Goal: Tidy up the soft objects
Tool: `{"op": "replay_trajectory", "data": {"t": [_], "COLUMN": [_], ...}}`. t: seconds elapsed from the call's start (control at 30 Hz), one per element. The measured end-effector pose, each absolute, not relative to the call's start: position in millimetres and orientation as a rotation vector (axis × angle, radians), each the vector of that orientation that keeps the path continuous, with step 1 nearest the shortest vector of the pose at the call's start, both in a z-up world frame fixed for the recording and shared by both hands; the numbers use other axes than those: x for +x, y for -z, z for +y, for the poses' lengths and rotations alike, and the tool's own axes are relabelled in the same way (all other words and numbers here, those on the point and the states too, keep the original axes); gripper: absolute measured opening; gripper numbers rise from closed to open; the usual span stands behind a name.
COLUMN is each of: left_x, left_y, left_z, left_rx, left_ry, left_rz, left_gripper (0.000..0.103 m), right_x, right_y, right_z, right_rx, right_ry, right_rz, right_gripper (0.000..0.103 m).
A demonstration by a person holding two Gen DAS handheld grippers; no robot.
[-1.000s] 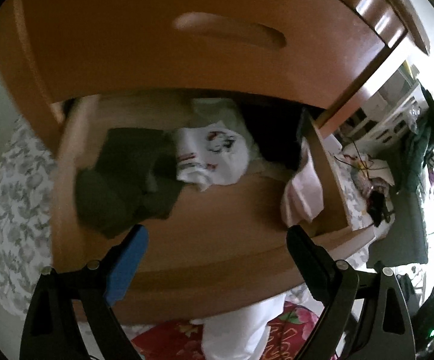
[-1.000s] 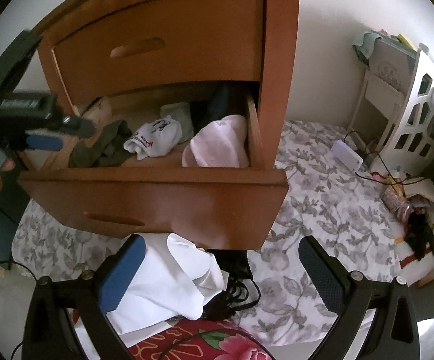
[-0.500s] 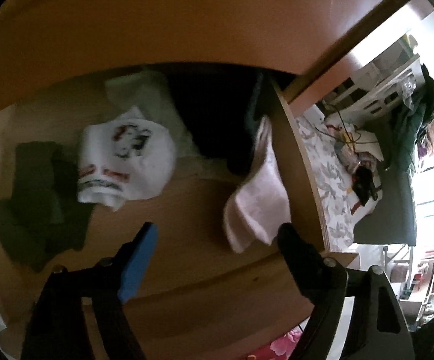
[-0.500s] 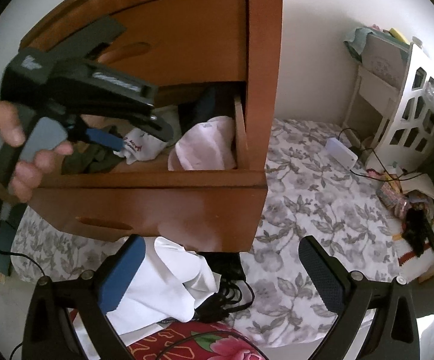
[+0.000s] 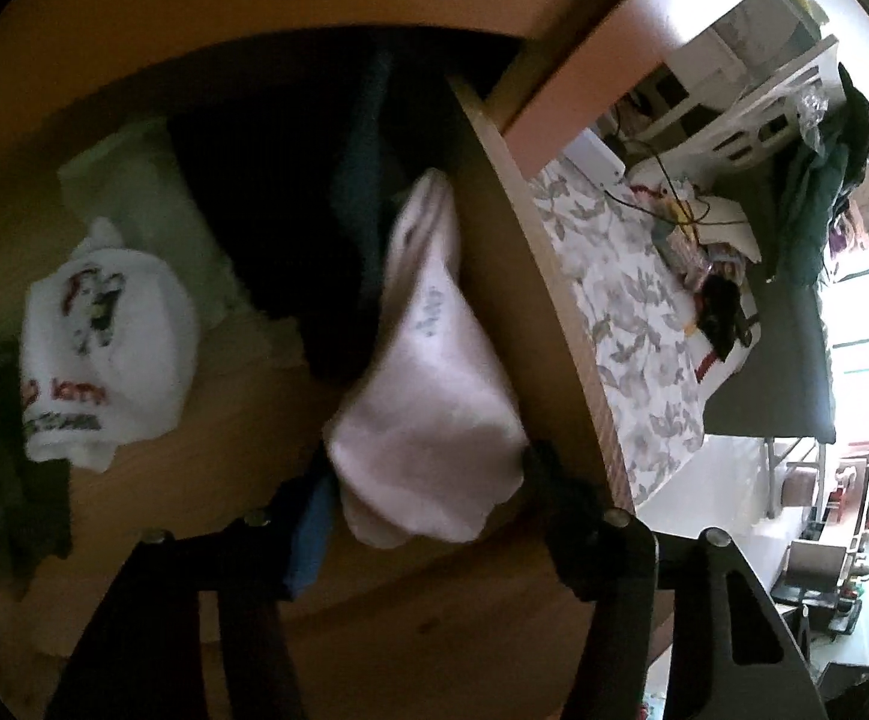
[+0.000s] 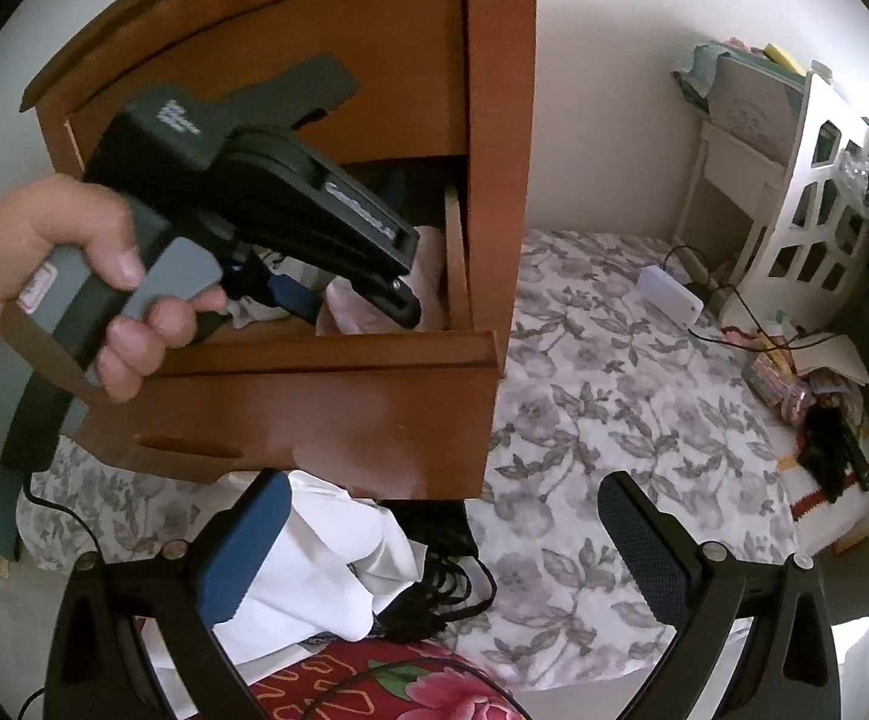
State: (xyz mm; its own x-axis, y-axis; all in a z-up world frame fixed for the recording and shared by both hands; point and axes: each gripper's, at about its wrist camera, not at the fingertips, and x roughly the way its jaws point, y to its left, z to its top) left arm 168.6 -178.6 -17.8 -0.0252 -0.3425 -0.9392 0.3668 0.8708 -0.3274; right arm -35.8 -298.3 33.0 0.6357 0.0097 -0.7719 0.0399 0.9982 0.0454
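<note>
We see the left gripper (image 5: 425,495) reaching down into the open wooden drawer (image 6: 338,354), its jaws just closing around the pink sock (image 5: 428,420) that lies against the drawer's right wall; whether the pads already press it we cannot tell. A white printed sock (image 5: 104,348) lies further left in the drawer. In front of the drawer, the right gripper (image 6: 440,552) hangs with jaws spread wide and empty.

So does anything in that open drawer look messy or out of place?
Yes. The pink sock is slumped against the drawer's right wall rather than lying flat, with the left gripper closing around it. The white printed sock lies crumpled, and dark clothes are heaped at the back.
</note>
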Motion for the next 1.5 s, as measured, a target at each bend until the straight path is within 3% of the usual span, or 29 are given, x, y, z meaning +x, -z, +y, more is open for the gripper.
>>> {"op": "replay_trajectory", "data": {"t": [0.2,0.4,1.5], "left_x": [169.6,168.1,113.8], "left_y": [25.0,23.0,-35.1], "left_z": [-177.9,-164.6,-25.2], "left_rx": [-0.009,-0.074,-0.403], "left_ry": [0.592,0.608,0.469], "left_rz": [1.51,1.483,1.097], "left_gripper": [0.026,0.014,0.004], "right_x": [-37.2,-37.0,-48.7], "right_y": [-32.2,-32.4,-47.0], "right_z": [-299.9,-299.9,-271.7], "right_rx": [0.065,0.065,0.005], "right_ry": [0.027,0.027,0.011], "right_rz": [0.89,0.893,0.872], "right_gripper": [0.103,0.103,0.103]}}
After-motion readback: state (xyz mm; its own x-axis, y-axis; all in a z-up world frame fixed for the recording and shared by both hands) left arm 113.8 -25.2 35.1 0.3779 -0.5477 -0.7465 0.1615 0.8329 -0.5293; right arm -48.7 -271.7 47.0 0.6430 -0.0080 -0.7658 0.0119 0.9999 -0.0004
